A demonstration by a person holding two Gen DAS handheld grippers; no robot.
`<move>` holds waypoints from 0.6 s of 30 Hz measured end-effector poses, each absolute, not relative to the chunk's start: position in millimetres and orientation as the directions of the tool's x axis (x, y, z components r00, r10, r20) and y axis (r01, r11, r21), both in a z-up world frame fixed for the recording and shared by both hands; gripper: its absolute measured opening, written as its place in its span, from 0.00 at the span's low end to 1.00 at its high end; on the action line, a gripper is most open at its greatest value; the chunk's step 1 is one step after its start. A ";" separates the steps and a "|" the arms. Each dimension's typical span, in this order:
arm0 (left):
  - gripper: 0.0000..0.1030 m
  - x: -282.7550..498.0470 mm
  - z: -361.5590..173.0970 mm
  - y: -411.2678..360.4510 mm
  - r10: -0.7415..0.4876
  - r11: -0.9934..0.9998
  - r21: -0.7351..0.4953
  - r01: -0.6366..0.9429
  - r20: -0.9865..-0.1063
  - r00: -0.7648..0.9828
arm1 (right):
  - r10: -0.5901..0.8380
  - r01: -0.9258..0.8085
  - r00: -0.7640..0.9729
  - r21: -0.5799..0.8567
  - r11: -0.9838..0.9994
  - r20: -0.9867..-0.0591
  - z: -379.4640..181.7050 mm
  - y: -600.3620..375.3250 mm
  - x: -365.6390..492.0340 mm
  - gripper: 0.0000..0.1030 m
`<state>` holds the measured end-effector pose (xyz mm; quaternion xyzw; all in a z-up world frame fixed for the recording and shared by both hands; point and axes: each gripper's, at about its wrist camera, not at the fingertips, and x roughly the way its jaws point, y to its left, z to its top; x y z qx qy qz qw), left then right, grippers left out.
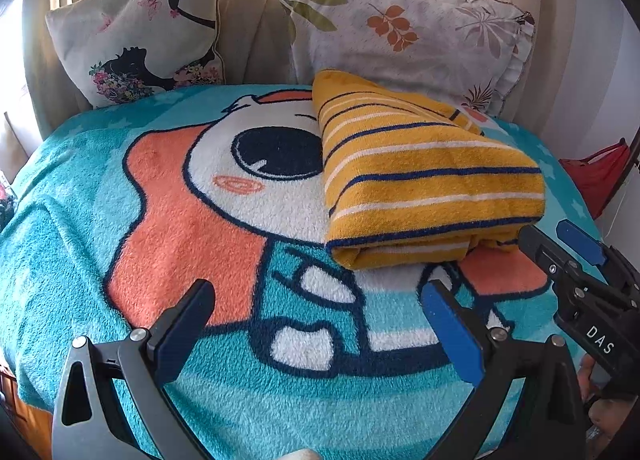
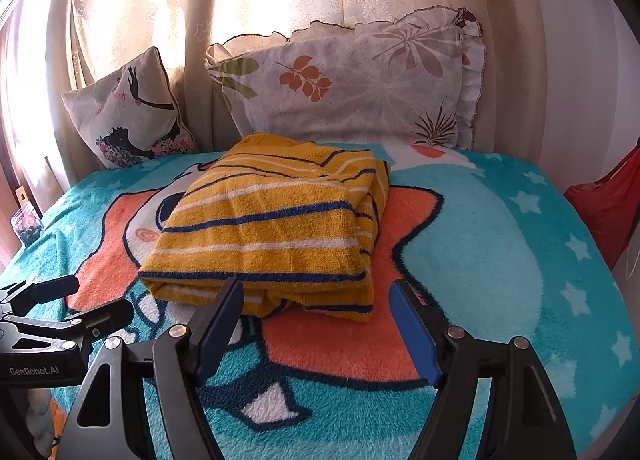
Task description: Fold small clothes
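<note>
A yellow garment with blue and white stripes [image 1: 424, 184] lies folded in a thick stack on the teal cartoon blanket [image 1: 80, 220]. It also shows in the right wrist view [image 2: 272, 228]. My left gripper [image 1: 316, 296] is open and empty, just in front of and to the left of the stack. My right gripper [image 2: 316, 292] is open and empty, its fingertips at the stack's near edge; it also shows in the left wrist view [image 1: 560, 244] at the stack's right corner. The left gripper appears in the right wrist view [image 2: 80, 300] at the left.
Two cushions lean against the curtain behind the bed: a floral one [image 1: 408, 40] right behind the stack and one with a dark figure print [image 1: 136, 32] to the left. A red cloth [image 1: 596, 176] hangs past the bed's right edge.
</note>
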<state>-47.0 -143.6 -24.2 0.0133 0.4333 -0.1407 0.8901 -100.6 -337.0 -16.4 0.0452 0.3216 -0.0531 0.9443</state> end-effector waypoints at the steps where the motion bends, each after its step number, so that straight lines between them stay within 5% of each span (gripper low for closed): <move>1: 1.00 -46.7 -24.7 -143.7 -0.239 0.960 -0.098 0.263 -0.776 0.584 | -0.071 0.129 0.787 0.050 0.990 -0.613 -16.7 -336.5 -100.2 0.77; 18: 1.00 -44.7 -29.8 -144.3 -0.235 0.961 -0.101 0.259 -0.791 0.565 | -0.063 0.134 0.782 0.067 0.989 -0.621 -19.3 -336.8 -99.7 0.77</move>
